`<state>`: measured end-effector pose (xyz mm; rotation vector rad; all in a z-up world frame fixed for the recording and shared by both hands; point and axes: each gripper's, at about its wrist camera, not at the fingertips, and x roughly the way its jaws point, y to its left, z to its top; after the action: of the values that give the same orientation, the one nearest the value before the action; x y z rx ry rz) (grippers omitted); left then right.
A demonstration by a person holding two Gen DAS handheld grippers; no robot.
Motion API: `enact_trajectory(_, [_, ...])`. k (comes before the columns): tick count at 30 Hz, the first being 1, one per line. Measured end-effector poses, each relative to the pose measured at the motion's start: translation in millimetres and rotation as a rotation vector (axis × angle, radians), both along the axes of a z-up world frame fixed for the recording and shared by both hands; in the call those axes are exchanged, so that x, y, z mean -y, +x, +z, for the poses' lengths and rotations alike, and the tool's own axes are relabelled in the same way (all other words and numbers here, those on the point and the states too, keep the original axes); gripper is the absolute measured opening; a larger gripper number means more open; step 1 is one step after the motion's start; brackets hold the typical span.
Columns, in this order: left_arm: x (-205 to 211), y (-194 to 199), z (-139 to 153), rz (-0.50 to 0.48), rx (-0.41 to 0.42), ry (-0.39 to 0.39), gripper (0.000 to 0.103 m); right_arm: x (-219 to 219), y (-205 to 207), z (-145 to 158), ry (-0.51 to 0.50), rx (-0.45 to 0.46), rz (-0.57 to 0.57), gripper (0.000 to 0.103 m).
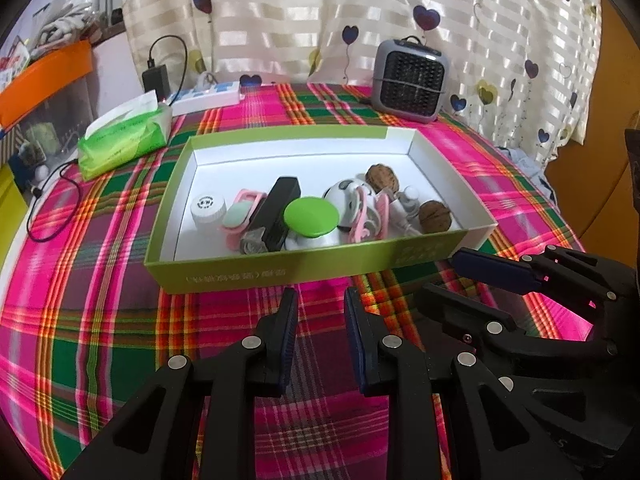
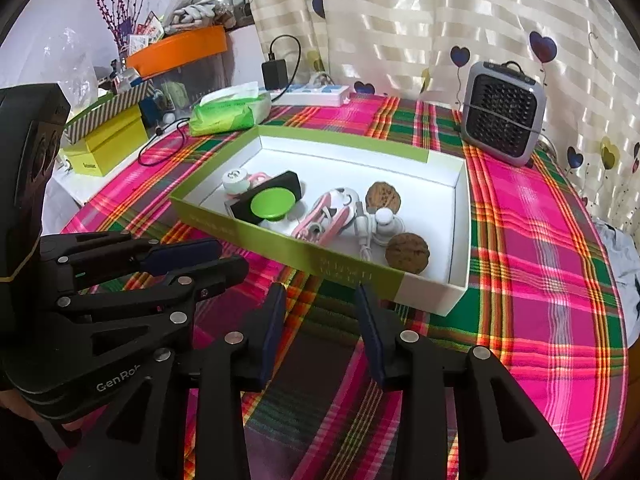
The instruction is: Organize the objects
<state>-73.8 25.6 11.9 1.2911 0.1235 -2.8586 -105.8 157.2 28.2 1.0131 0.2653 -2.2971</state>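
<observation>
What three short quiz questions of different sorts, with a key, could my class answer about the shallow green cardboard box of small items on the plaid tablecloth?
1. True or false: the left gripper holds something.
2. How many brown walnuts lie in the shallow green cardboard box?
3. What stands beyond the box's far right corner, before the heart-print curtain: (a) grey desk fan, (b) kettle, (c) lamp?

Key
1. False; both it and the right gripper hang empty over the pink and green plaid tablecloth.
2. Two.
3. a.
</observation>
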Motion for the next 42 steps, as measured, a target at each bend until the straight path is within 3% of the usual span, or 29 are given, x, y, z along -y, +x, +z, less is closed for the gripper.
enact_trajectory(13, [0,-7,-11,0.016,0.026,-0.033,0.022,4,-12,-15,0.044,0.059,-0.017,0.038])
enact_trajectory(42, [-2,-8,-11,0.021,0.029,-0.050,0.022,6,-14,-16,0.073,0.045,-0.041,0.038])
